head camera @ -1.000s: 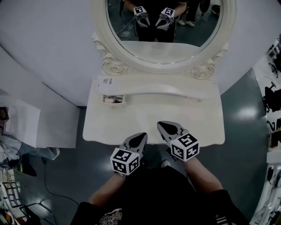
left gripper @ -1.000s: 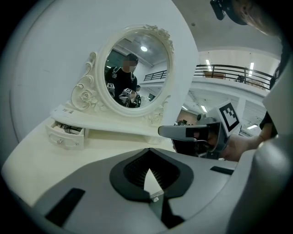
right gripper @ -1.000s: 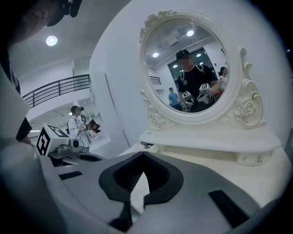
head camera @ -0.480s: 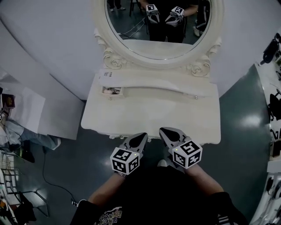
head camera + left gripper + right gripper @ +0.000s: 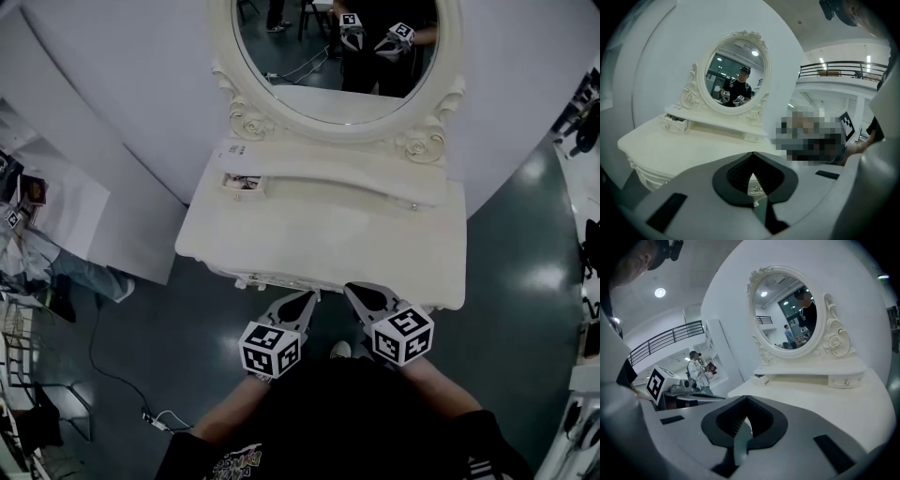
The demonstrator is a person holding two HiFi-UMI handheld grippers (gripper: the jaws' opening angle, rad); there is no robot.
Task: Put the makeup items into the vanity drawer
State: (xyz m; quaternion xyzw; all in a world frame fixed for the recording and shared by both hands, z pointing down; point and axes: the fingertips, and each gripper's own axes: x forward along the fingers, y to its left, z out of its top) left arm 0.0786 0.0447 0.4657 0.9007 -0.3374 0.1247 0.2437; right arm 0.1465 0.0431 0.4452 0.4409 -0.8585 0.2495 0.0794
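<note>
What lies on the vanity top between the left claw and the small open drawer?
Nothing: in the head view only bare vanity top separates the left claw from the open drawer.

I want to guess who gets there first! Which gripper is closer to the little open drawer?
Left. The left gripper hangs off the front edge of the vanity, diagonally across from the small open drawer; the right gripper is beside it, farther right.

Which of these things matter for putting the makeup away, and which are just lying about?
For the job: vanity, its open small drawer, left gripper, right gripper.
Just about: mirror, floor cable.
</note>
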